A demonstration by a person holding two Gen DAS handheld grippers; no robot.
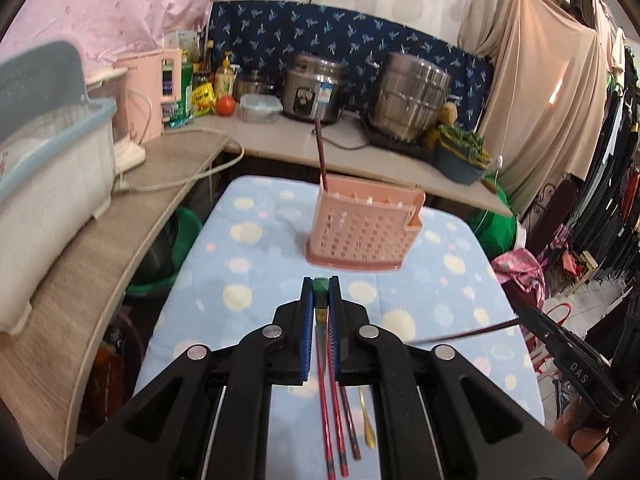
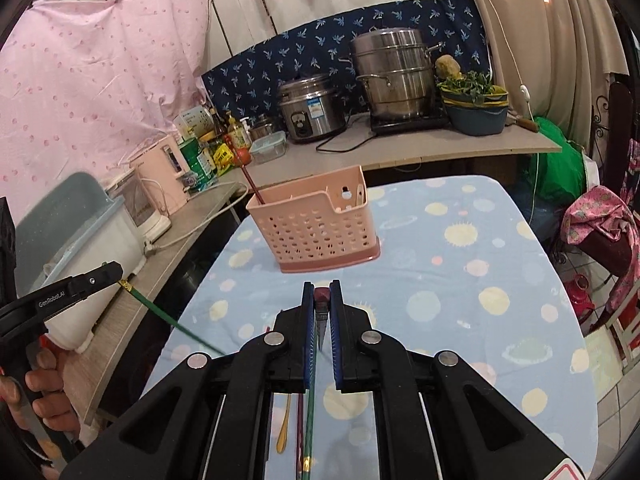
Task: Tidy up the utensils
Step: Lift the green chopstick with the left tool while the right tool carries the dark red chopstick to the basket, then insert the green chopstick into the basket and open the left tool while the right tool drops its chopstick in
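Left wrist: green chopstick (image 1: 320,285) end-on toward holder (image 1: 366,229).

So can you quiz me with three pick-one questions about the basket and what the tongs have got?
1. The pink basket stands on:
A the blue spotted table
B the wooden counter
C the floor

2. The left tongs hold a:
A yellow chopstick
B green chopstick
C white chopstick

3. The right tongs are:
A open and empty
B shut on a spoon
C shut on a dark red chopstick

Answers:
1 A, its base sits on the spotted cloth.
2 B, a green end shows between those tongs.
3 C, the tongs are pressed on a dark red end.
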